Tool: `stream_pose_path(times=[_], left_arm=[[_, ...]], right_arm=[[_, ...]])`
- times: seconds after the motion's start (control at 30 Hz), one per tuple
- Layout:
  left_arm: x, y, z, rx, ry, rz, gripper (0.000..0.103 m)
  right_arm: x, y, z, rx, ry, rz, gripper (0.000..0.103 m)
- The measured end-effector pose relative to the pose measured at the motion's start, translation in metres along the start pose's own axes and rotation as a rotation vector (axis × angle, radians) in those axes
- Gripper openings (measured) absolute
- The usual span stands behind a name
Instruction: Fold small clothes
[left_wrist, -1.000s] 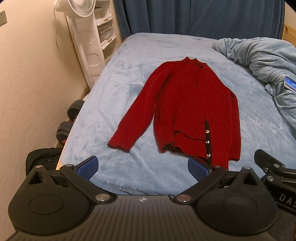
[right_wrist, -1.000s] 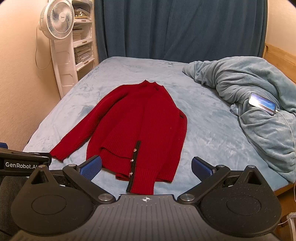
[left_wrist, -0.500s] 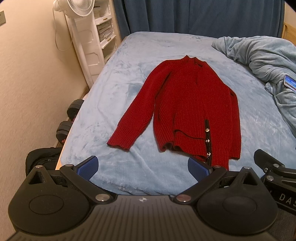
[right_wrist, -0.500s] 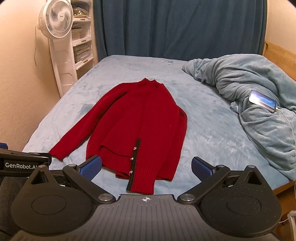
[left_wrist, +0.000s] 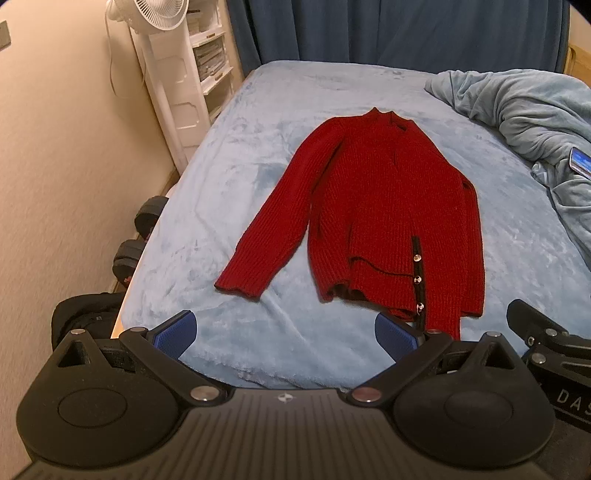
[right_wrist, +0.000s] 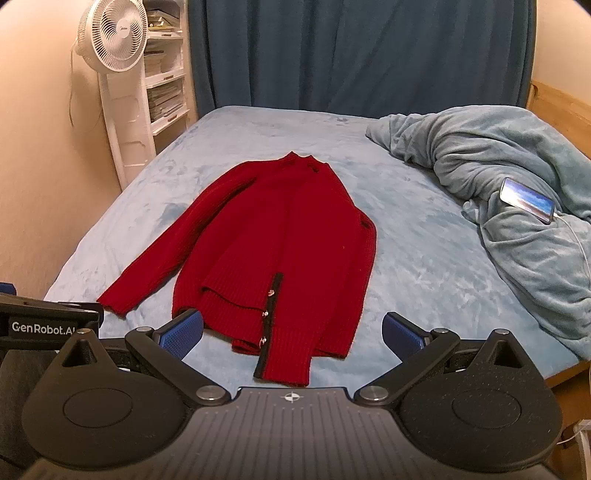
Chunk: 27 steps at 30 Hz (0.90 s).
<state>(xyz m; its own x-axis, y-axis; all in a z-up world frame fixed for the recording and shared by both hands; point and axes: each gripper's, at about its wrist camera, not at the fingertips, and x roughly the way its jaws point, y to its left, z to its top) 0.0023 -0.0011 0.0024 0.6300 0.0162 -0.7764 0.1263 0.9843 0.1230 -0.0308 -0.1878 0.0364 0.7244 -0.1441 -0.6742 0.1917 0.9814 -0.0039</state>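
Note:
A red knit cardigan (left_wrist: 391, 206) with a black button strip lies flat on the light blue bed (left_wrist: 240, 155), collar away from me. Its left sleeve (left_wrist: 273, 229) stretches out toward the bed's left edge; the right side is folded in over the body. It also shows in the right wrist view (right_wrist: 280, 236). My left gripper (left_wrist: 284, 332) is open and empty above the bed's near edge, short of the sleeve cuff. My right gripper (right_wrist: 291, 328) is open and empty, just short of the cardigan's hem.
A crumpled blue blanket (right_wrist: 498, 173) with a phone (right_wrist: 526, 199) on a cable lies at the right. A white fan (right_wrist: 118, 55) and shelves stand at the left wall. Dumbbells (left_wrist: 147, 221) and a black bag (left_wrist: 88, 314) lie on the floor left of the bed.
Both grippers have drifted slightly; the cardigan sits a little higher in the right wrist view. Nothing was grasped and the cardigan has not moved.

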Motion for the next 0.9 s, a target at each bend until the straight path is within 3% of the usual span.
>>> stream_pose_path(times=[0.4,0.57,0.7,0.9], left_arm=[[0.002,-0.006,0.004,0.017,-0.003,0.000,0.103],[0.012,-0.003,0.006,0.011,0.033,-0.020,0.103],[0.034,0.009,0.014,-0.006,0.072,-0.028,0.103],[0.095,0.032,0.059,0.000,0.020,0.050,0.103]], right_arm=[[0.011,-0.002,0.000,0.009,0.034,-0.004,0.102],[0.020,-0.005,0.001,0.022,0.059,0.001,0.102],[0.038,-0.019,0.006,0.056,0.084,-0.002,0.102],[0.104,-0.063,0.050,0.090,0.035,-0.060,0.102]])
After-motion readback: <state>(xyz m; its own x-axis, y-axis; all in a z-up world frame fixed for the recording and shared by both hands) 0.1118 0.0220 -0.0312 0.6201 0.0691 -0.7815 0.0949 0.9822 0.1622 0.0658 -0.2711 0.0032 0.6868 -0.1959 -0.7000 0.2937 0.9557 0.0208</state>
